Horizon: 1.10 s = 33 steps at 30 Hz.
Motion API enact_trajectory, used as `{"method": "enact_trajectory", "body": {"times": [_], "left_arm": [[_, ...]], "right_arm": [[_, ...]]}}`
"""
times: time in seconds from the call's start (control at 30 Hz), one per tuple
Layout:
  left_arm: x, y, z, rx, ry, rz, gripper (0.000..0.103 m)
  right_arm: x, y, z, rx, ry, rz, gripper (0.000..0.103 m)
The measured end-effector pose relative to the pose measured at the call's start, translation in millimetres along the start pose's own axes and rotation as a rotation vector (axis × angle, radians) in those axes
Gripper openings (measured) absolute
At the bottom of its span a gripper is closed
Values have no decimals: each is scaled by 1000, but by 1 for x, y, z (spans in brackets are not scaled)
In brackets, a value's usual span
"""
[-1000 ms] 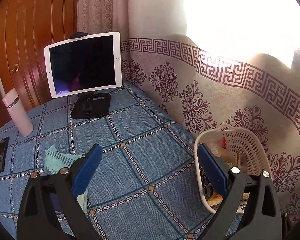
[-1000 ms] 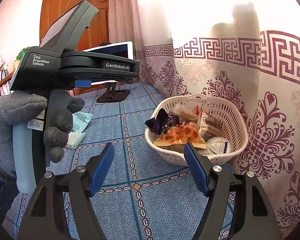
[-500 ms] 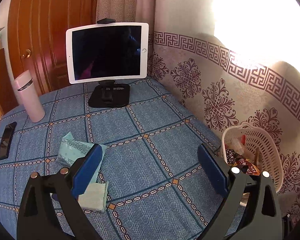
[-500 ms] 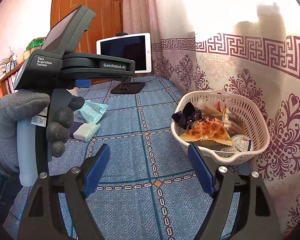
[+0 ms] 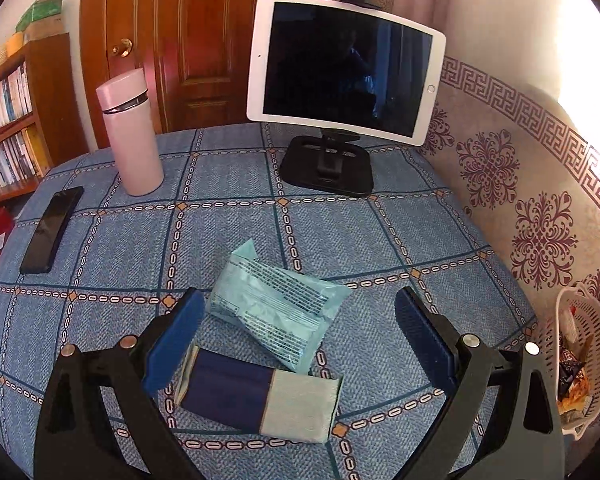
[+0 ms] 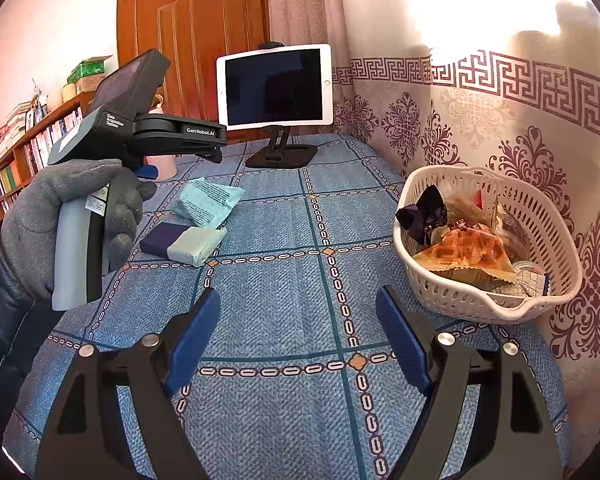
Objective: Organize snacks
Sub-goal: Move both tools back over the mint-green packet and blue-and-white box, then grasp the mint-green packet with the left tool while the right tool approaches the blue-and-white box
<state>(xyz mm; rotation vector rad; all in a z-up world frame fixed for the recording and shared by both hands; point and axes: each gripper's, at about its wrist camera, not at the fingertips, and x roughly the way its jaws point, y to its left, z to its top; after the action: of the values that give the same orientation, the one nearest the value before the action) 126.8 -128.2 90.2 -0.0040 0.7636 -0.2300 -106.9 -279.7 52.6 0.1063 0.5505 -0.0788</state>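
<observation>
The left claw [image 5: 296, 340] is held wide open and empty above a pale-teal plastic snack packet [image 5: 276, 312] and a navy-and-grey wrapped packet [image 5: 260, 400] on the blue-patterned table [image 5: 380, 248]. The right claw [image 6: 296, 344], its jaws just opened wider, grips nothing beside the white perforated plastic basket [image 6: 472, 304] of snacks.

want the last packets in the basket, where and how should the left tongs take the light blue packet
Grip the light blue packet across its puffy middle, coming down from above with the open left tongs. It lies flat on the tablecloth, slanted, its near corner overlapping the navy and grey packet. Its sealed ends are thin and floppy, so they would likely slip; the middle gives the pads bulk to close on.
</observation>
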Motion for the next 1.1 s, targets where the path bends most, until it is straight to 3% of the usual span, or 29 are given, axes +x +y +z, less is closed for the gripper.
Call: {"method": "enact_trajectory", "body": {"times": [0.13,0.27,0.47,0.8,1.1], "left_arm": [[31,17,6,-73,93,41,97],[61,34,10,-192,204,22,97],[84,48,13,-369,236,-15,97],[102,57,9,-353,258,30,97],[84,110,-4,-358,267,68,97]], "right_arm": [[3,-3,-1,11,7,0,80],[4,-9,-1,24,7,-5,80],[7,-13,-4,38,17,-3,80],[11,-9,-5,28,25,-5,80],[15,7,-3,-9,32,6,80]]}}
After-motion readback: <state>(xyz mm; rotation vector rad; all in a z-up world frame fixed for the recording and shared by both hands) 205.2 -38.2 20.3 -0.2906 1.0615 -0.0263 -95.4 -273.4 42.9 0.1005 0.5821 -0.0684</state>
